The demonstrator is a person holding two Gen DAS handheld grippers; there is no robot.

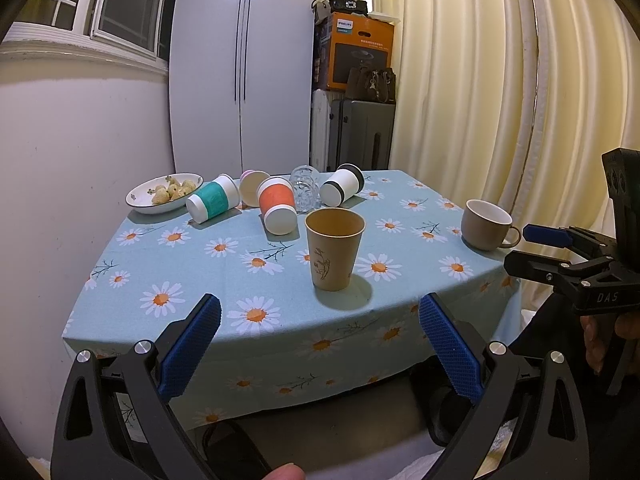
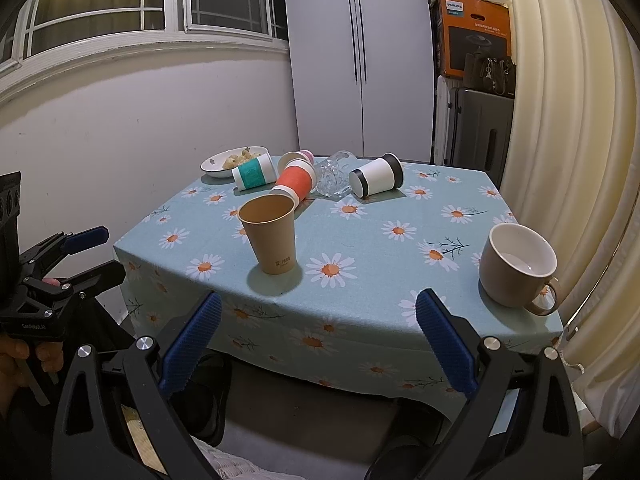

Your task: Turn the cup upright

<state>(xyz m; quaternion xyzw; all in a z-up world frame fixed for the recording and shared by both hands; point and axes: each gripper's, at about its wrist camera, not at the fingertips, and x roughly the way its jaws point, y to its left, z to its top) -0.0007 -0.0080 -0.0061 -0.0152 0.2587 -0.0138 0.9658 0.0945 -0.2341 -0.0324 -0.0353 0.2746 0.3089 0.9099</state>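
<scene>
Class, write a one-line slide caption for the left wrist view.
Open left gripper faces an upright paper cup and mug; behind, other cups lie tipped over.

- A lived-in home room is showing: a daisy tablecloth (image 2: pixel 360 240) is covering the table
- Cream curtains (image 1: pixel 480 80) are hanging beside a wardrobe (image 1: pixel 240 72)
- Suitcases (image 1: pixel 360 136) are standing stacked under a box (image 1: pixel 354 52)
</scene>
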